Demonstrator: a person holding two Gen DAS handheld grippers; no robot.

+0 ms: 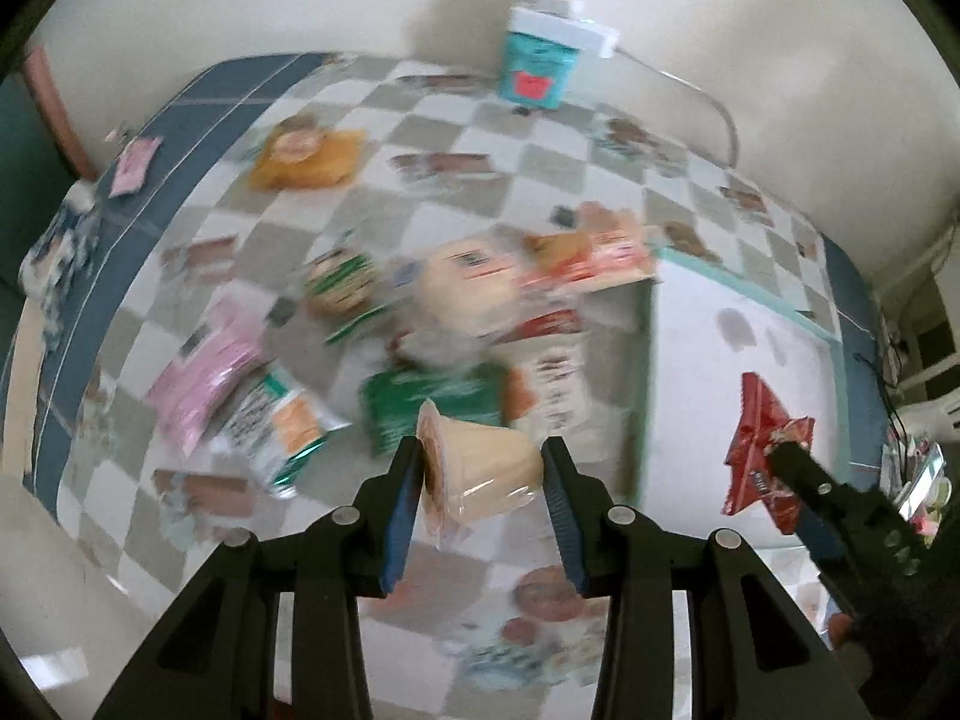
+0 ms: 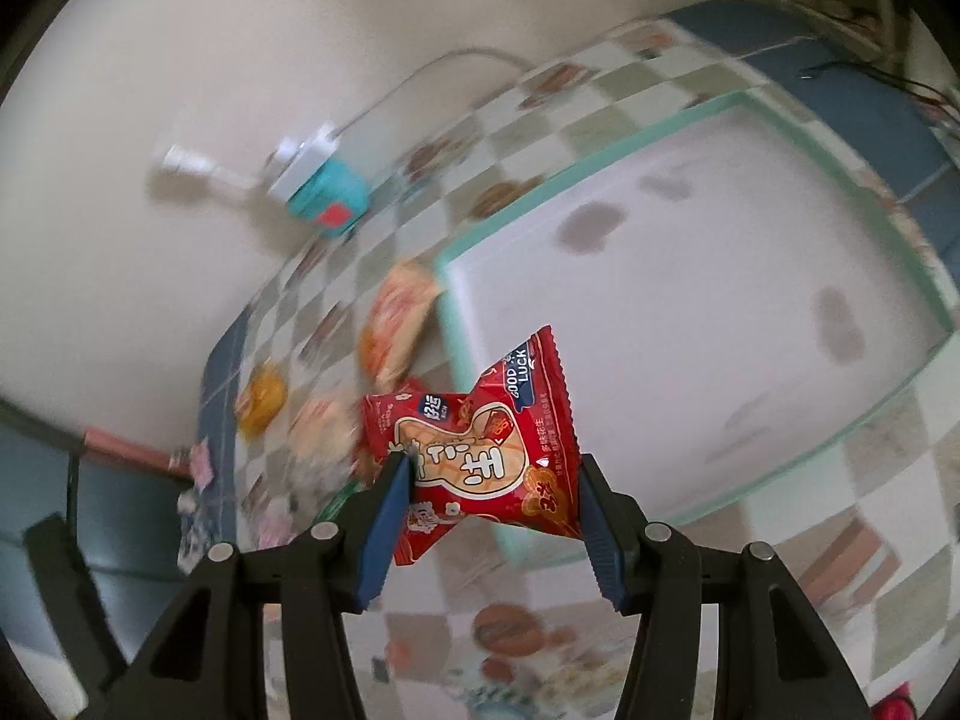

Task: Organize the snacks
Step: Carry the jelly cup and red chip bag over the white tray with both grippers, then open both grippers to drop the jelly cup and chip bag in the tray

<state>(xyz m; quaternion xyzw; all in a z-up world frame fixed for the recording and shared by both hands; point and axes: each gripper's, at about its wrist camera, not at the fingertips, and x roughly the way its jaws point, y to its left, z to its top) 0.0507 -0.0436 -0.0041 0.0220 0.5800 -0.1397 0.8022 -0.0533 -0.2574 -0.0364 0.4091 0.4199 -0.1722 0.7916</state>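
Checkered cloth (image 1: 456, 138) over the worktop, blue border (image 1: 198, 114) at its edge. White tray with a mint rim (image 1: 744, 294), bare inside, ahead and right of the left gripper (image 1: 480, 480). Blurred snack heap straight ahead: green packet (image 1: 438, 396), pink packet (image 1: 210, 372), white-and-orange packet (image 1: 282, 420), round pale bun pack (image 1: 468, 294). Farther off, an orange packet (image 1: 306, 159). Teal box (image 1: 540, 72) at the far wall.
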